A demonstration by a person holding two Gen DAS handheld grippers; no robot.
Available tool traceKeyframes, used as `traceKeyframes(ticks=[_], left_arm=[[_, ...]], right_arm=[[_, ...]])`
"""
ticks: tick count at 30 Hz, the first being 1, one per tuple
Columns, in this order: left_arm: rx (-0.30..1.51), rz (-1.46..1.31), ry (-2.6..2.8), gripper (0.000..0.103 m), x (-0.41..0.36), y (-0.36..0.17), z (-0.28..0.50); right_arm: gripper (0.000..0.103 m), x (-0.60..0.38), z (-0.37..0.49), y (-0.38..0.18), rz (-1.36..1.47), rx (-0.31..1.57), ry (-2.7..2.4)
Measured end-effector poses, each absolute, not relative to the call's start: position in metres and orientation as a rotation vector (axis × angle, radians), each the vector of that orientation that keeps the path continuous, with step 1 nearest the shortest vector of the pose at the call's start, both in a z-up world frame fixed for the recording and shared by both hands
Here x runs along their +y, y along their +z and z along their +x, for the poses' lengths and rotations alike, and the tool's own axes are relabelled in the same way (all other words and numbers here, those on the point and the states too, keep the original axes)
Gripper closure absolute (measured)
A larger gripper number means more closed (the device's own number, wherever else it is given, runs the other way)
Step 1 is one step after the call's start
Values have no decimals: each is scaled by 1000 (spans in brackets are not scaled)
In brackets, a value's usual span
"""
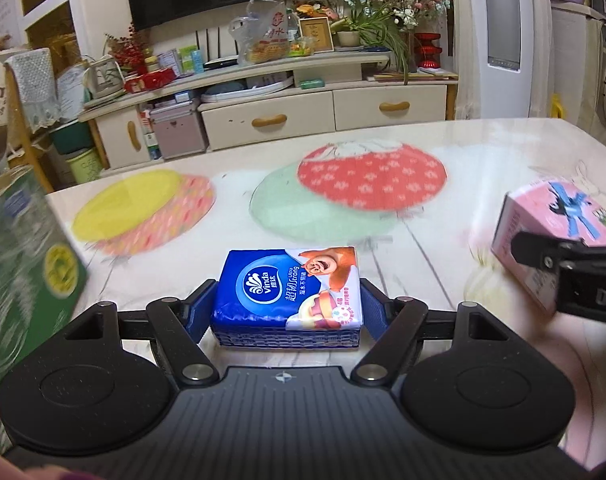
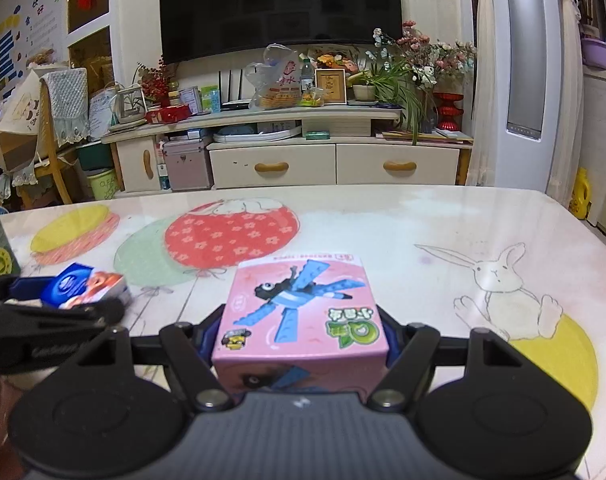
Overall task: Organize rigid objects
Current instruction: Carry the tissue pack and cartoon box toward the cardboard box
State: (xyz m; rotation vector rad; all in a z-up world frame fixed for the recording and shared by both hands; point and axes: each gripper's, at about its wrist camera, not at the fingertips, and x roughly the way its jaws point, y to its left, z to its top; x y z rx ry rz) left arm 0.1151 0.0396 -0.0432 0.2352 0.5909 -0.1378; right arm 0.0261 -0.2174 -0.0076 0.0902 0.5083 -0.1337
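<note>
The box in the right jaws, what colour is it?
Pink, with a blue brick-built figure printed on top; the box shows best in the right wrist view.

Printed table — green box at its left edge

1. Blue tissue pack: soft-wrapped, rectangular; white "Vinda" logo and a cartoon bear printed on top; lies flat, label up, between the blue pads of the left gripper, both pads against its sides; the right wrist view shows it at far left, over the table.
2. Pink box: cardboard, cube-like; top face shows a blue brick-built bird and green lettering; upright, squarely clamped in the right gripper; appears at the right edge of the left wrist view, tilted.
3. Green box: yellow round emblem on its face; blurred; left edge of table.
</note>
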Motion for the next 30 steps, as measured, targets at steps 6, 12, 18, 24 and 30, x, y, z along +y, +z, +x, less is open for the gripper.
traceKeyframes(ticks=[6, 12, 18, 24, 30], left_arm=[[596, 257, -132, 12, 43, -44, 80], [606, 266, -136, 12, 51, -45, 46], [610, 257, -142, 12, 60, -46, 17], [607, 237, -154, 12, 69, -39, -10], [597, 217, -165, 12, 79, -23, -33]], right_arm=[[32, -198, 6, -8, 51, 499, -119], [32, -184, -16, -9, 68, 496, -133], [32, -172, -40, -10, 76, 511, -150], [32, -162, -66, -2, 86, 515, -134], [32, -153, -89, 9, 105, 523, -118]])
